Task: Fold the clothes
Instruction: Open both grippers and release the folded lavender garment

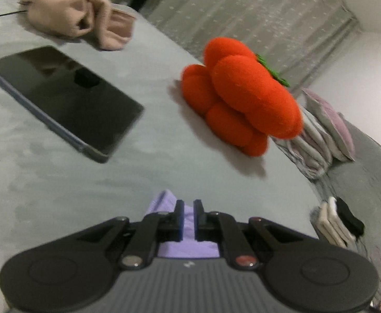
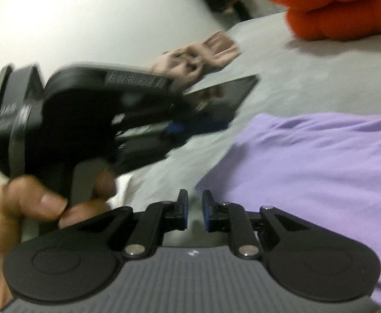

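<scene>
We have the left hand-held gripper (image 1: pixel 188 220) nearly closed, pinching the lilac garment (image 1: pixel 187 245) near us on the grey bed (image 1: pixel 60 182). The right hand-held gripper (image 2: pixel 195 212) stands slightly parted, nothing between its pads, just left of that garment's edge. Advice: keep cloth taut, clear of the phone (image 1: pixel 62 99) and orange plush (image 1: pixel 242 96).

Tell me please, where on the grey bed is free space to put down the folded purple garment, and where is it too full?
Bare grey sheet lies between the phone, the orange plush and the left gripper, which pinches the purple garment. It is crowded at the right edge, by the folded stacks, and far left, by the beige garment.
</scene>
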`<state>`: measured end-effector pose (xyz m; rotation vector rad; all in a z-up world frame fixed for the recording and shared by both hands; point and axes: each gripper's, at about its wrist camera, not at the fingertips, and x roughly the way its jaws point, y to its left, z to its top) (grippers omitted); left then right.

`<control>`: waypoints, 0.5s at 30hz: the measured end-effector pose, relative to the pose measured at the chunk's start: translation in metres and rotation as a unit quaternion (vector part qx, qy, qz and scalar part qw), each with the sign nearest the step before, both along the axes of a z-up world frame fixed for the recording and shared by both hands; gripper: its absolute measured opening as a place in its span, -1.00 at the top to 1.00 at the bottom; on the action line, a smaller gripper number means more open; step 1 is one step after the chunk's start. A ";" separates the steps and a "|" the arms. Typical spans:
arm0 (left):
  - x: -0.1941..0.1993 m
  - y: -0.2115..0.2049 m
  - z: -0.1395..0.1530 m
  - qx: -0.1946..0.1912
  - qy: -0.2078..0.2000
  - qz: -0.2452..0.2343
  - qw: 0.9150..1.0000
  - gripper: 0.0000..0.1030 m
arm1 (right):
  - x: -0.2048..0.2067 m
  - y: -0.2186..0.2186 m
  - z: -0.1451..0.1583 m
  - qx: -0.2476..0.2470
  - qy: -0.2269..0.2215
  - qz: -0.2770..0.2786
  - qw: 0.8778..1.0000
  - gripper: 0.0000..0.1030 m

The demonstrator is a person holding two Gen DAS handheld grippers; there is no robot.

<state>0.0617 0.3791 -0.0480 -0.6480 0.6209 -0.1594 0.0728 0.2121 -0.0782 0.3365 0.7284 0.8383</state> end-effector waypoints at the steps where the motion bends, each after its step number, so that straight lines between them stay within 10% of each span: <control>1: 0.001 -0.003 -0.001 0.000 -0.001 -0.013 1.000 0.90 | -0.003 0.000 0.000 -0.001 -0.001 0.006 1.000 0.65; 7: 0.010 -0.023 -0.013 0.041 0.018 -0.048 0.998 0.90 | -0.010 -0.022 0.004 -0.019 -0.005 0.000 1.000 0.65; 15: 0.010 -0.034 -0.024 0.123 0.032 0.038 0.991 0.95 | -0.008 -0.067 0.012 -0.051 -0.024 -0.028 0.998 0.65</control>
